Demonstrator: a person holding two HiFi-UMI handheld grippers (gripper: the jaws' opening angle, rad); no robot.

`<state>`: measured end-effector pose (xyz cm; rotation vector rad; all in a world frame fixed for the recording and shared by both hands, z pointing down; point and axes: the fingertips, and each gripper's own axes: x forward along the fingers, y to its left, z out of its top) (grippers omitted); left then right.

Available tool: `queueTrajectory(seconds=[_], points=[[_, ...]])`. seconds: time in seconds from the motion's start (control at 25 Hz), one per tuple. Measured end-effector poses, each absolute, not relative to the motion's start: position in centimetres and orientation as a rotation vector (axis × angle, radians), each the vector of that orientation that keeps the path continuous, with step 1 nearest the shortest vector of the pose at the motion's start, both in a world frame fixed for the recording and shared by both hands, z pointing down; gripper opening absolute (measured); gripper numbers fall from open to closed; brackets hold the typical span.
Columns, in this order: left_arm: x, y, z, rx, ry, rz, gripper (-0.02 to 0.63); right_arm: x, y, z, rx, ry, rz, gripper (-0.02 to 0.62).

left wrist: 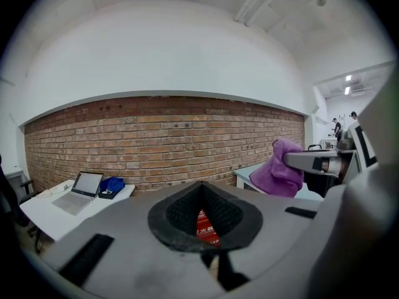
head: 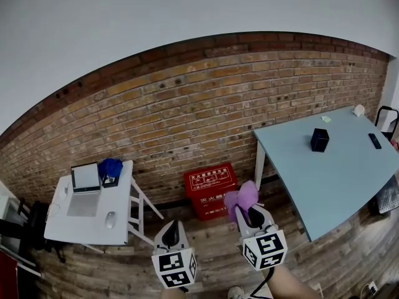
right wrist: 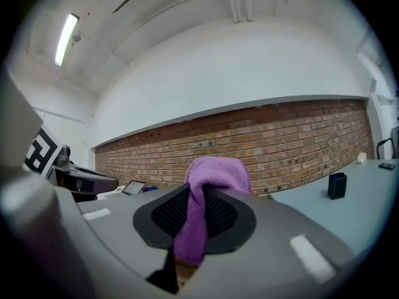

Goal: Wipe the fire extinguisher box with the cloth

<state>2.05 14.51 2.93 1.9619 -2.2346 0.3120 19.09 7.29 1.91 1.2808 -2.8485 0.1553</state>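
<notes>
Closest to you, your right gripper [head: 254, 217] has its jaws clamped on the purple microfibre cloth [head: 240, 199]. In the right gripper view the cloth [right wrist: 209, 192] runs up between the jaws and bunches over their tips. Your left gripper [head: 173, 229] is level with it on the left. Its jaws are drawn together to a thin slit with nothing held in them. Both grippers are up in the air above the wooden plank floor [head: 212, 248], and the cloth touches nothing but the jaws.

The red plastic fire extinguisher box [head: 211, 189] with white lettering sits on the floor against the foot of the brick wall [head: 187, 104]. It lies just beyond the two grippers, between them in the head view. A strip of it [left wrist: 204, 224] shows through the slit of your left jaws. The cloth hangs in front of the box's right edge, apart from it.

To the left of the box is a small white table [head: 75, 226]. It carries an open silver laptop [head: 85, 179], a blue bundle [head: 110, 167] and a white mouse [head: 110, 219]. To the right is a large pale blue table [head: 336, 173]. On it are a small black box [head: 319, 140] and, well apart from that near the far edge, a black remote-like bar [head: 374, 141].
</notes>
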Motion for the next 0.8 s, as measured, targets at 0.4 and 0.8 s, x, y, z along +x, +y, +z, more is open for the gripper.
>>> queueTrajectory(seconds=[0.4,0.8], points=[[0.2,10.8,4.1,1.911,-2.243,0.307,0.006,17.0,3.4,3.2,1.206,-2.848,0.175,0.051],[-2.8,3.6,5.3,1.948,-2.2,0.301,0.006,13.3,-2.6,3.8,1.203,-2.81,0.136,0.051]])
